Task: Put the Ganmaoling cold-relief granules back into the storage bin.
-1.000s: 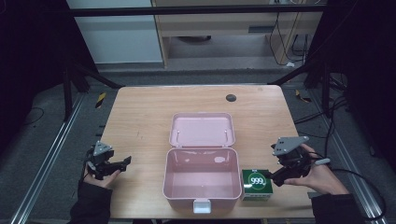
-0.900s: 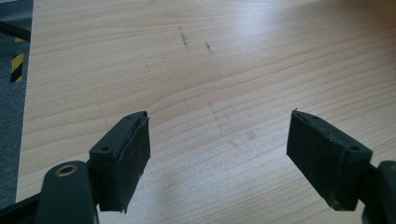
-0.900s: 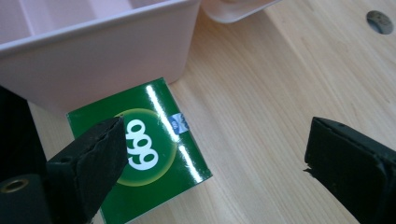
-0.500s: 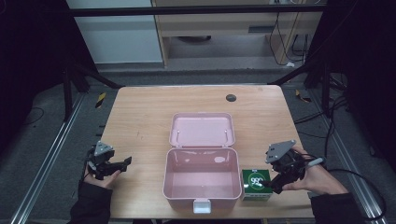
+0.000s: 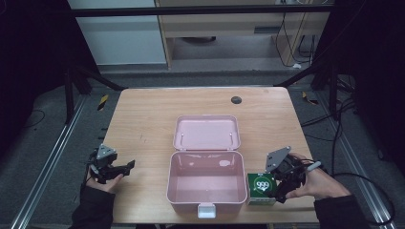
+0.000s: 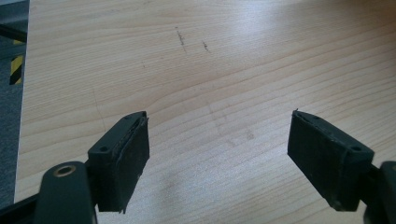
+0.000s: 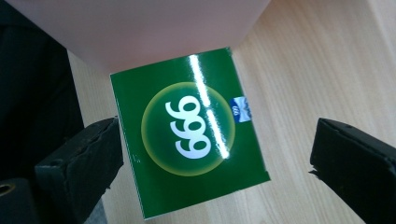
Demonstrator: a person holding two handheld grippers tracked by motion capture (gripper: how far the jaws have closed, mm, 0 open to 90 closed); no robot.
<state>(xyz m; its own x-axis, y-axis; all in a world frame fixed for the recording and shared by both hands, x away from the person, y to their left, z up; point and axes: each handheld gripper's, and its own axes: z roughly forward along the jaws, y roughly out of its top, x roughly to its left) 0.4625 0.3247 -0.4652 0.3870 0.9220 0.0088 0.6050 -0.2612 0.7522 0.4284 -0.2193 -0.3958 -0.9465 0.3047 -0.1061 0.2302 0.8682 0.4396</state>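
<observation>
Hanging over the green box [image 7: 187, 140], the right claw [image 5: 282, 183] has just been opening wide; the left claw [image 5: 114, 169] stays released above the bench [image 5: 143, 119].

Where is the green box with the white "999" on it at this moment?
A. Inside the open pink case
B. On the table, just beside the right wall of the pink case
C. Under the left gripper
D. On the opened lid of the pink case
B. In the high view the green box stands on the wooden table against the right wall of the pink case; the right gripper is over it with its jaws open.
</observation>
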